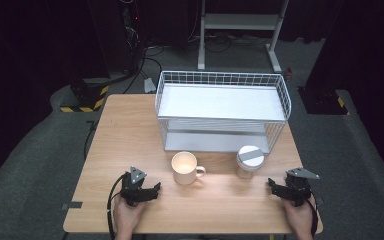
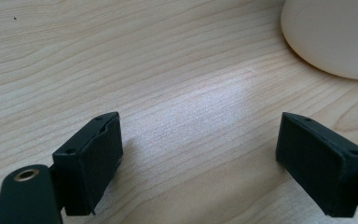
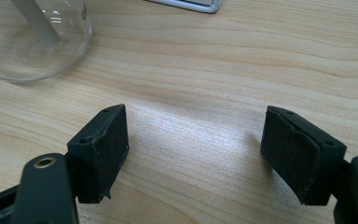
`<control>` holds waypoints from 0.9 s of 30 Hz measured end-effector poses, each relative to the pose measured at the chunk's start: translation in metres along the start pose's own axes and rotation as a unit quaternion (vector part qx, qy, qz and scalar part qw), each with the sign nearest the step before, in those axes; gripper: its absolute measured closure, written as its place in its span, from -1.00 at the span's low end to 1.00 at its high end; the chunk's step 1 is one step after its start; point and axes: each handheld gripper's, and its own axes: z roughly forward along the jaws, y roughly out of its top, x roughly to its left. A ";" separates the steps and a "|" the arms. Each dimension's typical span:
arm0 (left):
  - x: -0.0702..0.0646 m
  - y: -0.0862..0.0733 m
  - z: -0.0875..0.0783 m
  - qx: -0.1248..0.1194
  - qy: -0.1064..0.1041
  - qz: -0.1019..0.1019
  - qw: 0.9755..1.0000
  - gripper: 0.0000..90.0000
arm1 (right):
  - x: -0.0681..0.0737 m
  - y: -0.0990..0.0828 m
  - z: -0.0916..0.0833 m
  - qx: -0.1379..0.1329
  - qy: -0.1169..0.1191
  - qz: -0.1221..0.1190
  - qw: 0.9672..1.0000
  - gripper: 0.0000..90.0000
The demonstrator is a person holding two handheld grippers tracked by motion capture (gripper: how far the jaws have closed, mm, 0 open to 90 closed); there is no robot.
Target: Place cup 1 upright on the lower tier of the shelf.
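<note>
High view has the full layout: white wire rack [image 1: 221, 107] at 12 o'clock on the table [image 1: 125, 130], cream mug [image 1: 185, 168] just in front of it, handle pointing to 3 o'clock, and a clear jar [image 1: 249, 162] with a grey-striped lid just right of the mug.

Left gripper [image 1: 155, 189] sits at 7 o'clock of the mug, near but apart; right gripper [image 1: 271, 184] at 4 o'clock of the jar.

Left gripper view: mug's base [image 2: 333, 37] at 1 o'clock. Right gripper view: jar's glass bottom [image 3: 32, 39] at 11 o'clock, rack's base edge [image 3: 191, 4] at 12.

Both jaw pairs stand apart with bare wood between them, holding and touching nothing.
</note>
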 end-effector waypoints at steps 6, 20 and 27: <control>0.000 0.000 0.000 -0.001 0.001 0.000 1.000 -0.66 | 0.000 0.000 0.000 0.000 0.000 -0.002 1.000 -0.50; 0.000 0.000 0.000 -0.003 0.004 -0.002 1.000 -0.64 | 0.000 0.000 0.000 0.000 0.001 -0.002 1.000 -0.49; -0.002 0.000 0.000 0.001 0.005 -0.006 1.000 -0.67 | 0.001 0.000 0.000 0.001 0.001 -0.003 1.000 -0.50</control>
